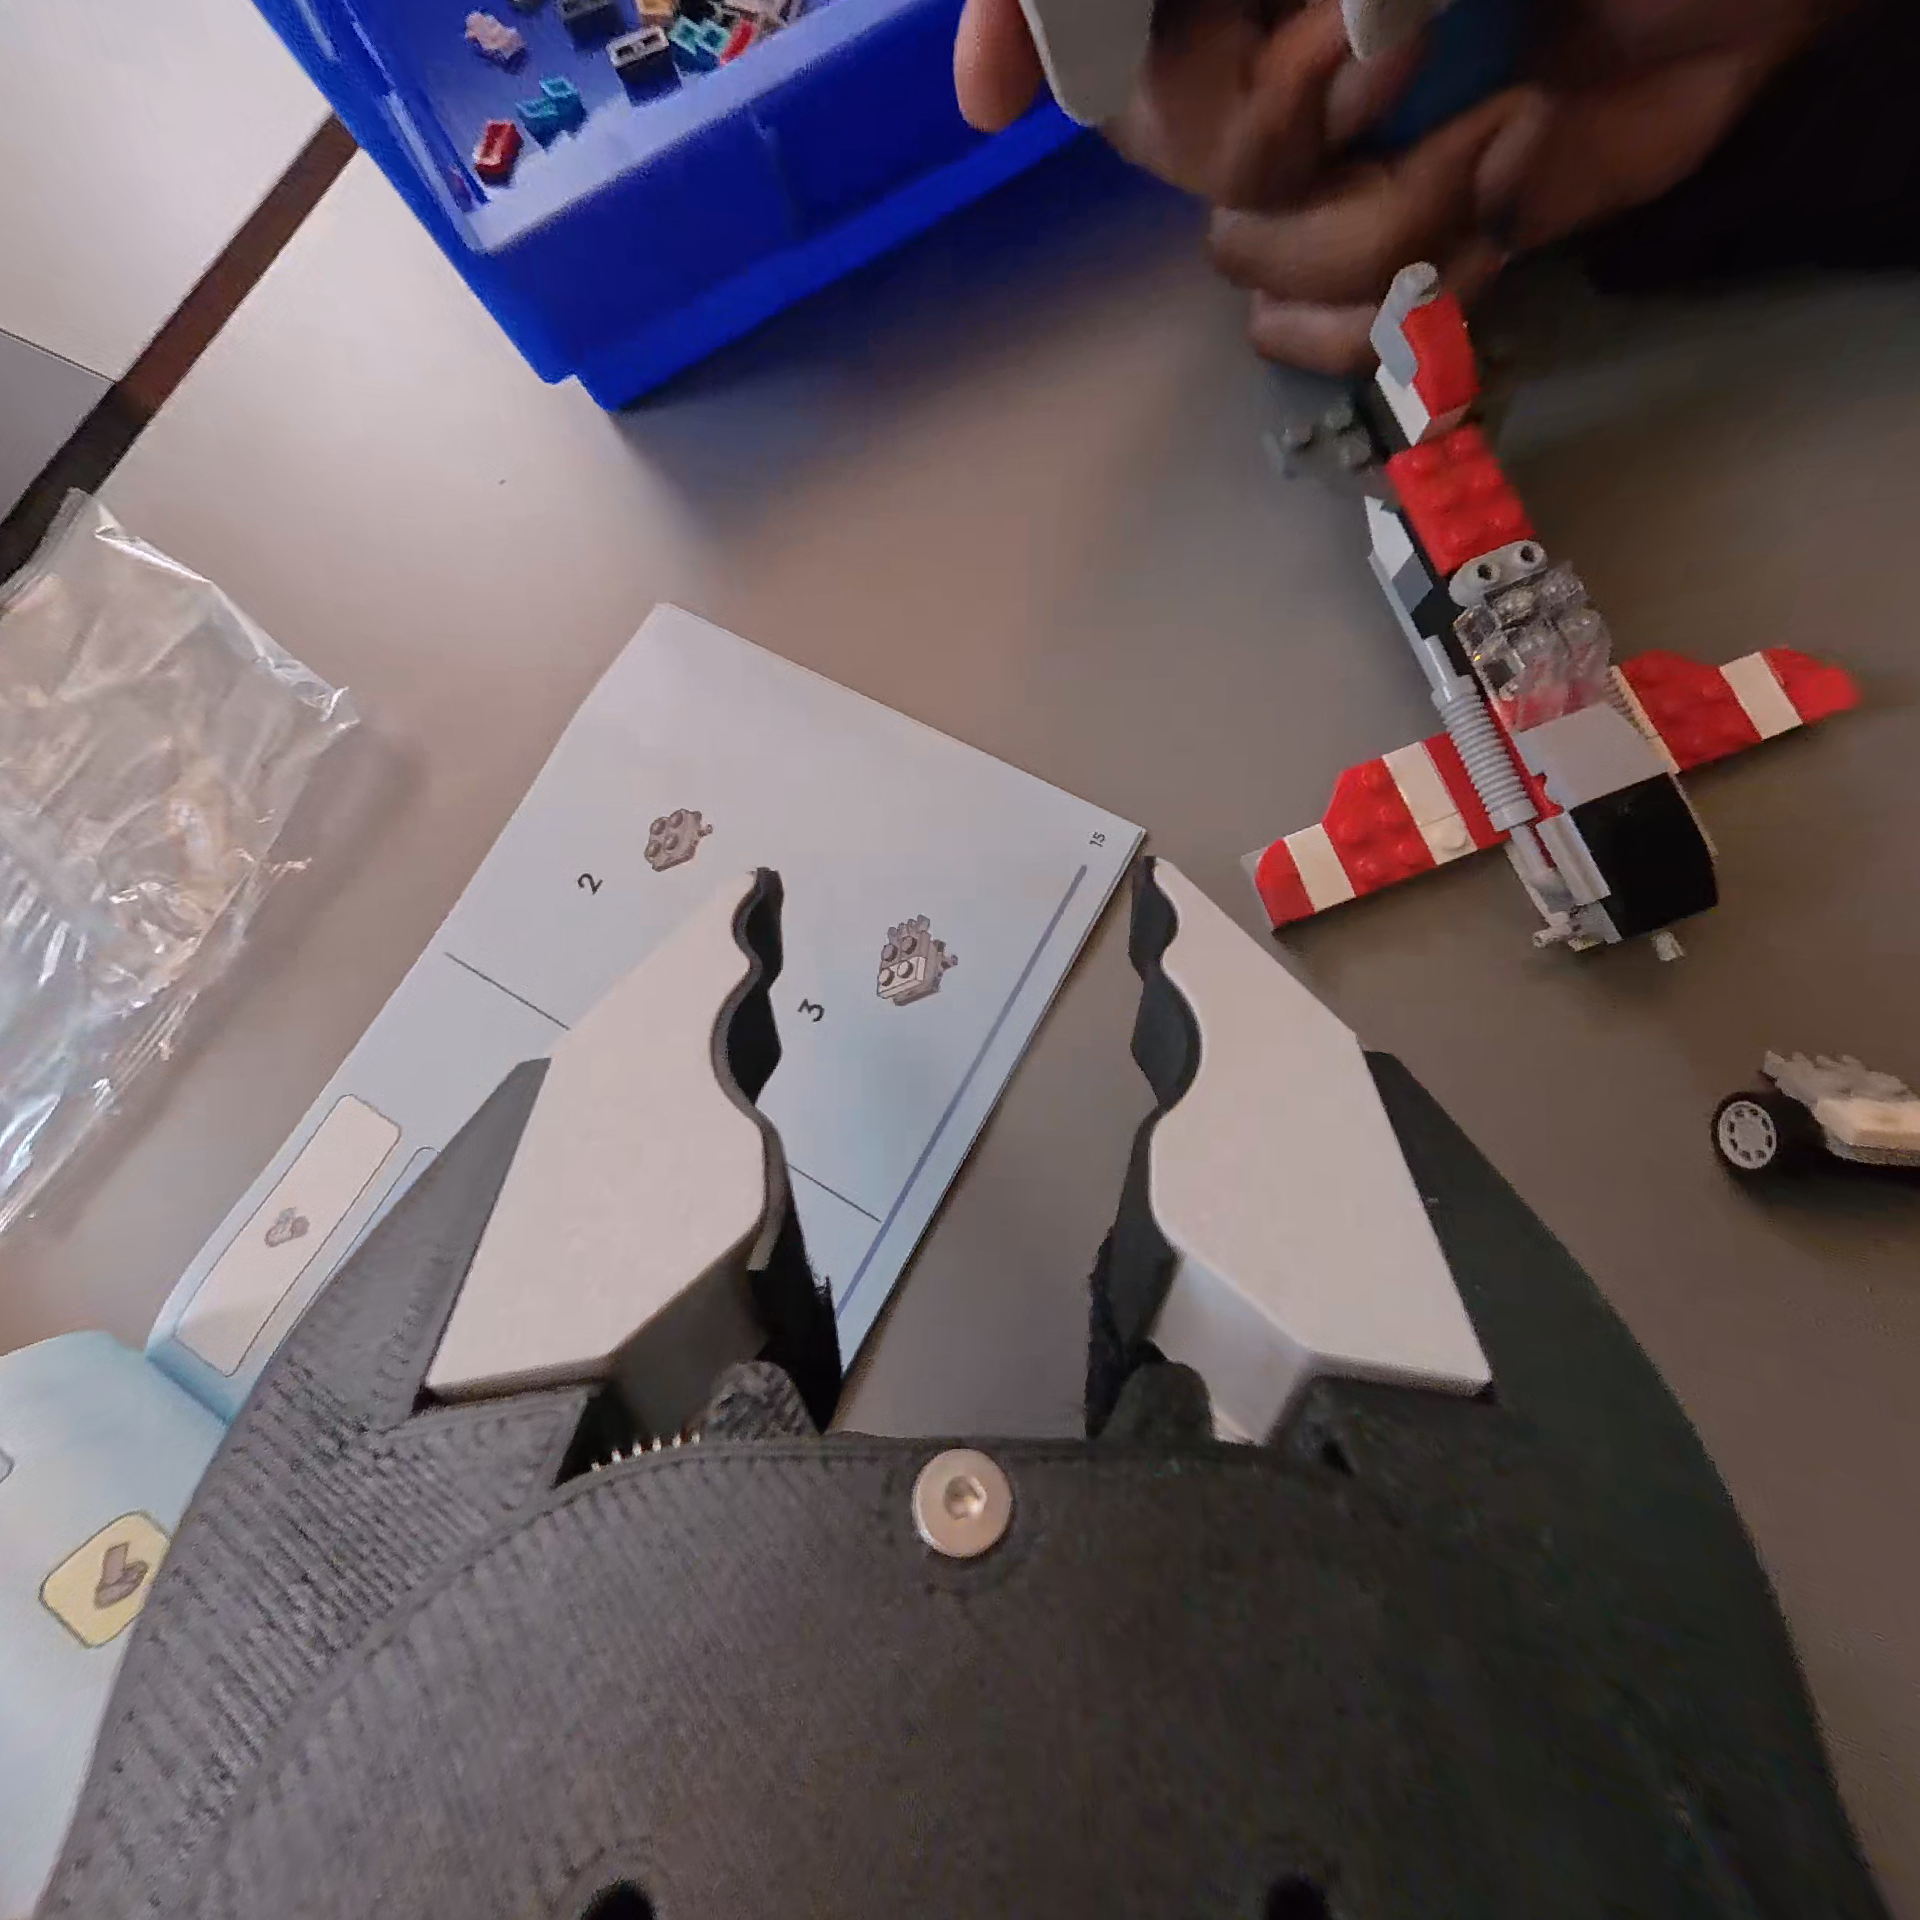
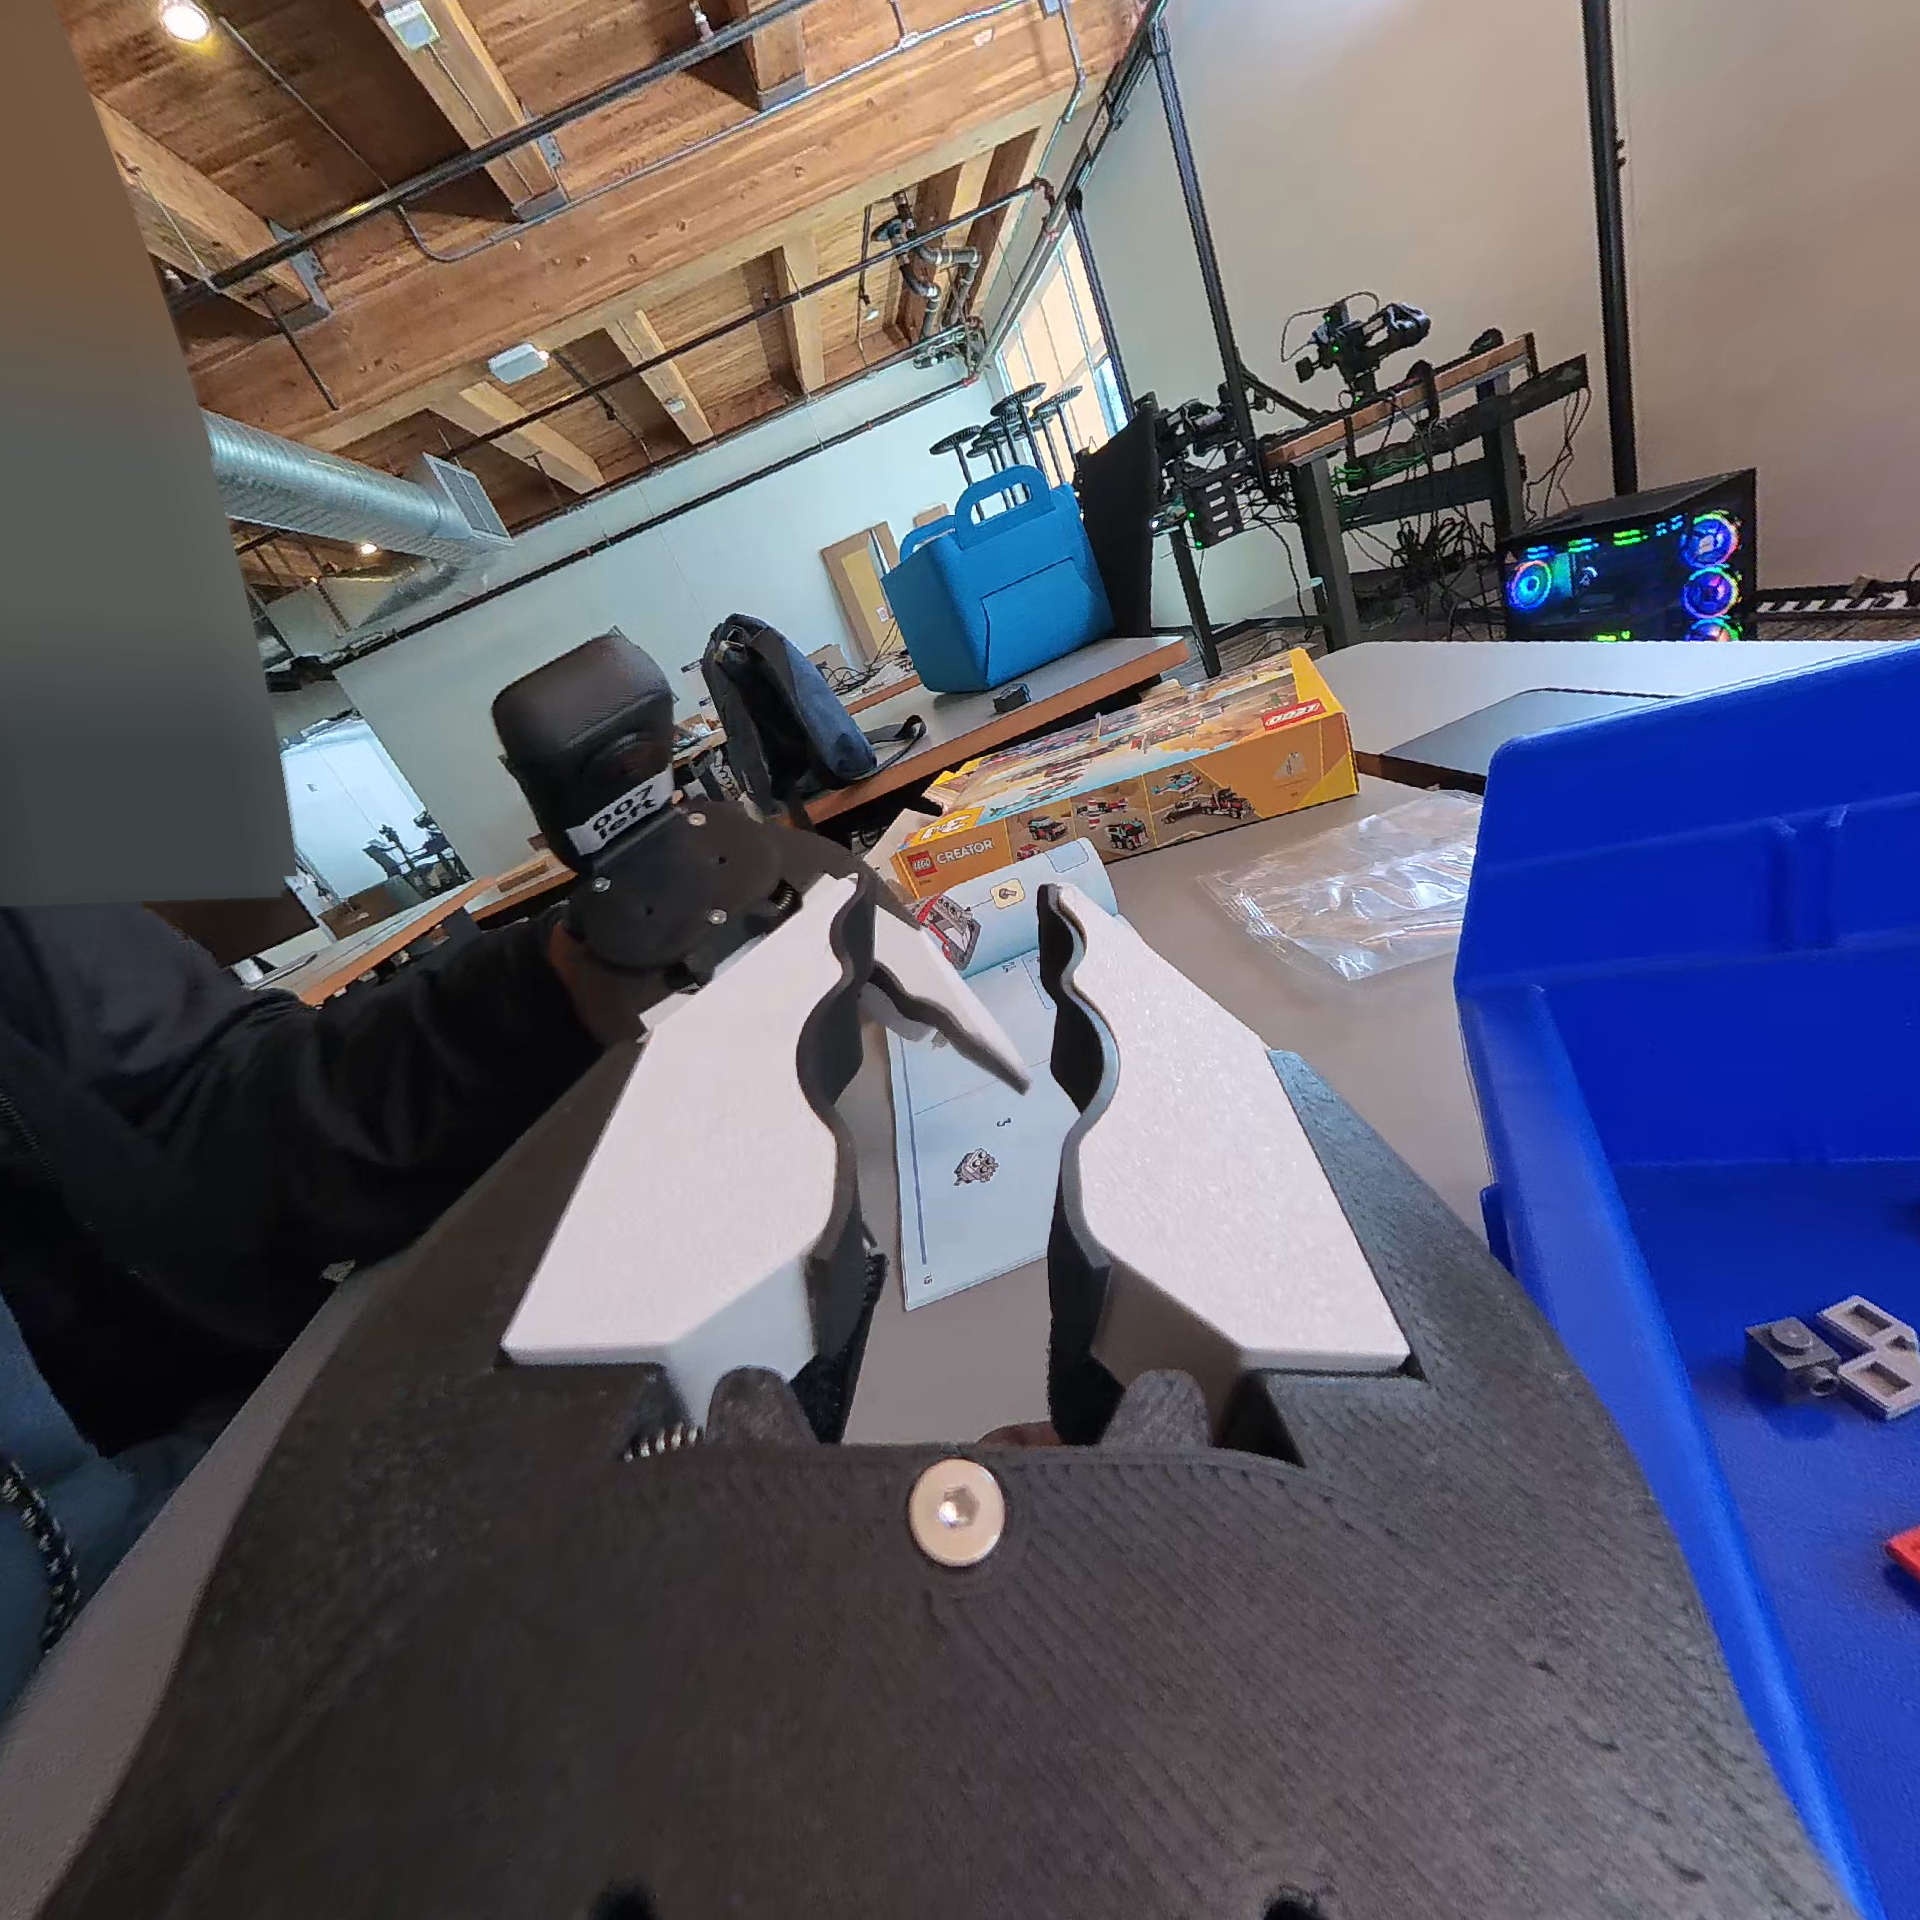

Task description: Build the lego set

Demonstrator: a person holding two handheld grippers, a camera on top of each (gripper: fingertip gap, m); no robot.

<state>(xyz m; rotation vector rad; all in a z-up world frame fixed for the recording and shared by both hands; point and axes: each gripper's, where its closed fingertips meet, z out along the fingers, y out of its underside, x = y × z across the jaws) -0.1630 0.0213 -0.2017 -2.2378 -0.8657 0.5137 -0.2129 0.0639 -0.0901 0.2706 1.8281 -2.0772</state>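
Note:
A red, white and grey lego plane (image 1: 1538,727) lies on the grey table at the right of the left wrist view. A small wheeled lego piece (image 1: 1818,1122) sits near the right edge. My left gripper (image 1: 956,883) is open and empty above the open instruction booklet (image 1: 831,831). My right gripper (image 2: 951,894) is open and empty, pointing across the table at the booklet (image 2: 977,1174). The left gripper (image 2: 935,997) also shows beyond it in the right wrist view. A blue bin (image 1: 665,218) holds several loose bricks; grey bricks (image 2: 1839,1361) lie in it.
A clear plastic bag (image 1: 135,790) lies at the left. The yellow lego box (image 2: 1143,779) and another clear bag (image 2: 1351,894) lie at the far side of the table. A person's hand (image 1: 1403,135) is above the plane's tail. The bin wall (image 2: 1558,1143) stands right of my right gripper. Left tips to right tips: about 12 centimetres. The small wheeled lego piece (image 1: 1818,1122) is closer to my left gripper, around 11 centimetres from its tips; the right tips are 20 centimetres off.

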